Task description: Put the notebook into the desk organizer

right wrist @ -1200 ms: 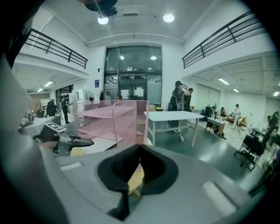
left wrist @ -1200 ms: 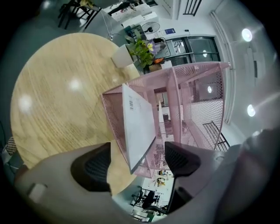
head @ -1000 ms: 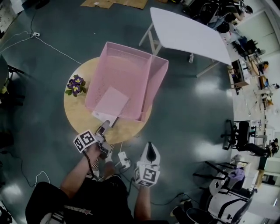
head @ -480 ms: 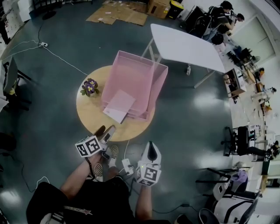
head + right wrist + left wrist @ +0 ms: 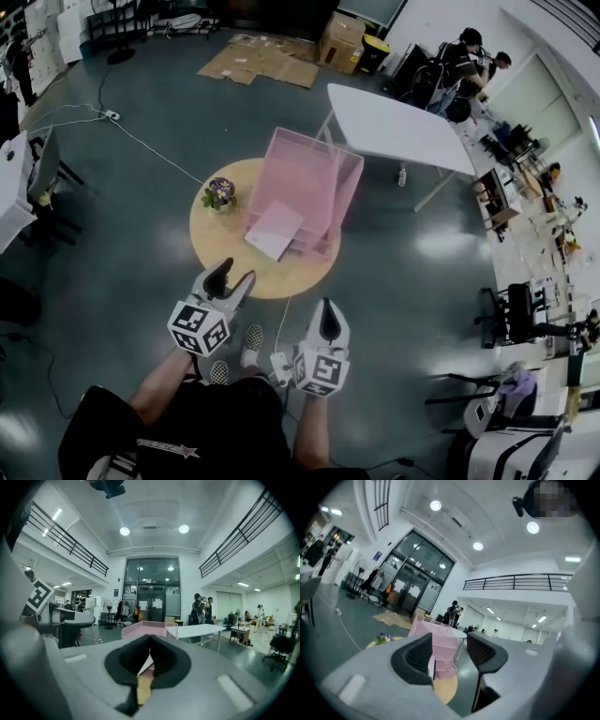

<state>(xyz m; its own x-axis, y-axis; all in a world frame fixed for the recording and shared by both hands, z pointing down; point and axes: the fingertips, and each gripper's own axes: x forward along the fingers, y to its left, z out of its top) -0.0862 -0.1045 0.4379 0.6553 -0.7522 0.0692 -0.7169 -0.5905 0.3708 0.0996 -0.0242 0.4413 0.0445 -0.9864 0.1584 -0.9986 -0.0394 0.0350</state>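
The notebook lies flat in the bottom tray of the pink desk organizer, at the open end nearer the grippers. From the head view I cannot tell whether its front edge pokes out past the tray. The organizer stands on a round wooden table, with a small pot of purple flowers beside it, off to the left of the left fingers.

Both grippers are held up off the table, well short of the organizer, which sits straight ahead of their fingertips. The left gripper has its fingers apart with nothing between them. They have just been closing partway, and through the gap you see only the organizer and the table edge far beyond. The right gripper is just to the right of the left one. Its fingers are brought together at the tips and are empty.

Beyond the organizer, farther ahead of the right fingers, stands a long white table, and flattened cardboard lies on the floor past that.
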